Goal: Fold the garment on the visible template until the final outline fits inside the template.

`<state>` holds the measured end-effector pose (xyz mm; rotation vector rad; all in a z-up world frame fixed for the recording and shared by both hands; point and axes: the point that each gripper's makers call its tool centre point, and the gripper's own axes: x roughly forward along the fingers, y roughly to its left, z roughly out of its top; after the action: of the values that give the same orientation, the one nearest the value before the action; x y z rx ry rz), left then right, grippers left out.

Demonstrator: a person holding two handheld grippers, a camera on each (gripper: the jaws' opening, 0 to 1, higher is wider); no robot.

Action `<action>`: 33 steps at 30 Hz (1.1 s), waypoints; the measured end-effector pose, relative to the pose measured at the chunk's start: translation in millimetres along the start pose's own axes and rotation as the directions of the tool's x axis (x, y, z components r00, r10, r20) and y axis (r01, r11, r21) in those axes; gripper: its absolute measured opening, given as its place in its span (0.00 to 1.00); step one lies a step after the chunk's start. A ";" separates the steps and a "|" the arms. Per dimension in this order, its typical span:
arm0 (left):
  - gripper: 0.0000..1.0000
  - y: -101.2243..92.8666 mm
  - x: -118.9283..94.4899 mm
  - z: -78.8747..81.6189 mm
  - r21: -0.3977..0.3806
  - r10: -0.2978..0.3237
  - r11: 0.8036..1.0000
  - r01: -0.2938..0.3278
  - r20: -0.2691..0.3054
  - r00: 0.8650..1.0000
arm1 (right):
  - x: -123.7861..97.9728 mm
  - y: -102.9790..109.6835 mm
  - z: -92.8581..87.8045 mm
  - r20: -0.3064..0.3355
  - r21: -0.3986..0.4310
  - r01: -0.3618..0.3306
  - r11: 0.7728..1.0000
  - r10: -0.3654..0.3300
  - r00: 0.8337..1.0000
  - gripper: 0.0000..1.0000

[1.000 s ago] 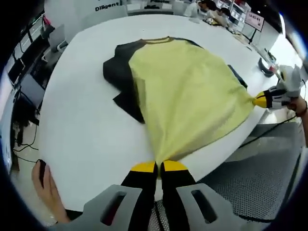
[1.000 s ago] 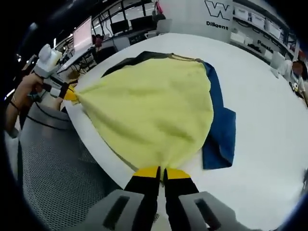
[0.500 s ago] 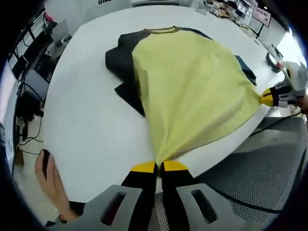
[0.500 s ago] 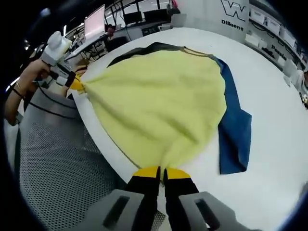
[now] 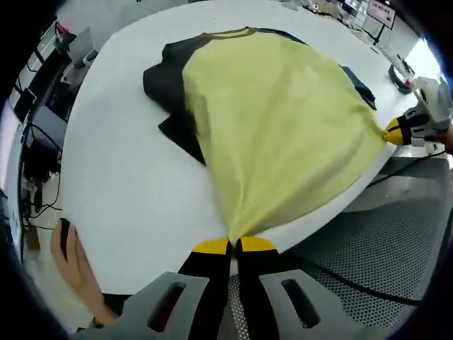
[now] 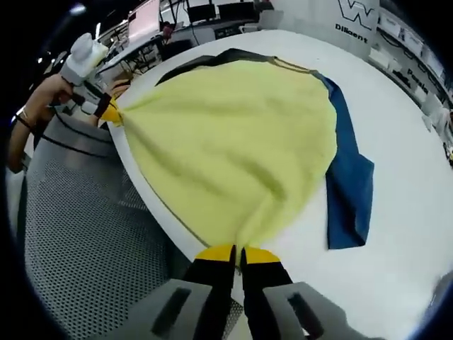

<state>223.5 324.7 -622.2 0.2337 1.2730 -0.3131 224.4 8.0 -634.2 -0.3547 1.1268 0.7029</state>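
While both claws, left claw and right claw, pinch the garment hem shut, keep tension even over the bench.

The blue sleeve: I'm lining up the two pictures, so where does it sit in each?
Left gripper view: the blue sleeve peeks out past the yellow shirt's upper right edge.
Right gripper view: the blue sleeve lies flat on the table, right of the shirt.
Shared landmark: the shirt's collar, far from both grippers.
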 end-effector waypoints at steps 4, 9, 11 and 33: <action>0.02 0.3 0.4 -1.6 -0.004 0.000 1.000 0.000 -0.004 1.000 | -0.6 2.1 -1.5 -0.012 -0.014 -0.003 1.000 0.003 1.000 0.00; 0.03 -1.1 1.8 -5.8 -0.011 -0.005 1.000 0.005 -0.019 1.000 | 0.3 1.0 -3.4 -0.020 -0.015 0.002 1.000 -0.002 1.000 0.00; 0.03 -1.7 3.3 -6.8 0.000 -0.005 1.000 0.005 -0.023 1.000 | 1.2 -0.5 -5.4 -0.025 -0.011 0.006 1.000 -0.006 1.000 0.00; 0.24 -9.2 -10.2 18.5 -0.129 -0.064 0.988 0.088 0.178 0.982 | -33.3 -53.1 36.7 0.210 0.175 0.076 0.982 -0.113 0.971 0.25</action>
<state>234.2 310.8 -607.2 0.0403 1.1276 -0.3040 277.4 -20.4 -593.5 -0.1831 0.9446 0.5450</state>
